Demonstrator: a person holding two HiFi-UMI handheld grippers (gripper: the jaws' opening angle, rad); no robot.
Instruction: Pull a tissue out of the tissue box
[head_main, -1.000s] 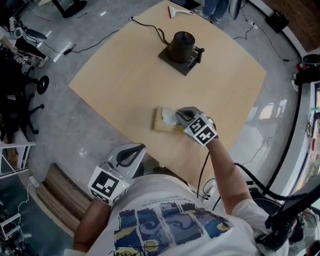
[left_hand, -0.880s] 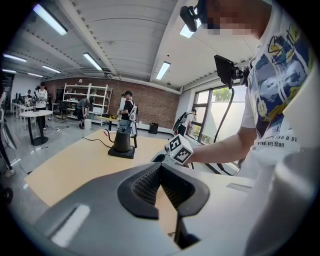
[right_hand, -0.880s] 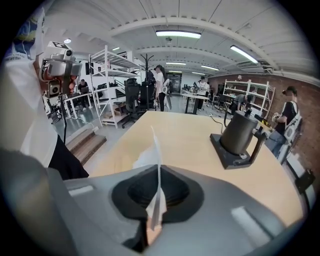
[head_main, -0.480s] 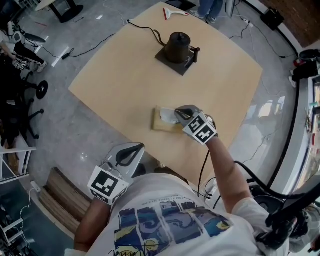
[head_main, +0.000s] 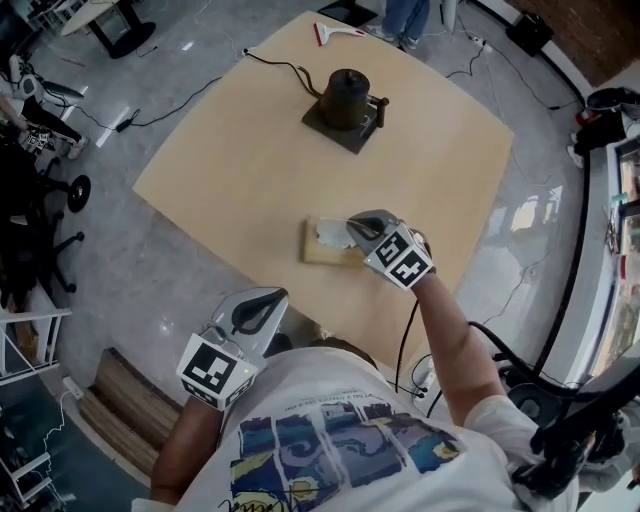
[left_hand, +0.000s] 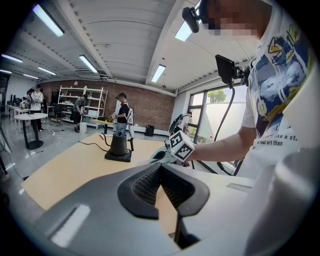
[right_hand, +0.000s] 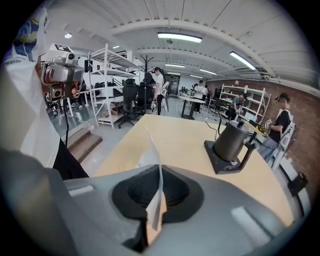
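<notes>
The right gripper (right_hand: 157, 199) has its two jaws pressed together on a thin white tissue (right_hand: 151, 159). The tissue goes in between the black pads and sticks out past them in a sharp point. Seen from above, this gripper sits just over the right end of the tissue box (head_main: 322, 254). The tissue runs from the jaws down to the top of the box in a small crumpled heap. I cannot tell if the tissue is all the way out of the box.

The box is flat and pale brown. It lies on a big light wooden table (head_main: 230, 170), and the table's edge on the person's side runs close by the box.

The left gripper (left_hand: 161, 184) has its jaws shut tight too, with nothing between them. It is well apart from the box, to the box's left and closer to the person (head_main: 330, 440). It is off the table and over the grey floor (head_main: 150, 270), and it points toward the box.

Far past the box, on the other side of the table, a dark kettle (head_main: 345, 92) stands upright on a flat dark base (head_main: 350, 135). A black cable (head_main: 285, 64) snakes away from the base, farther from the box. Beyond all that, people (right_hand: 159, 87) stand by shelves (right_hand: 107, 85) and other tables.
</notes>
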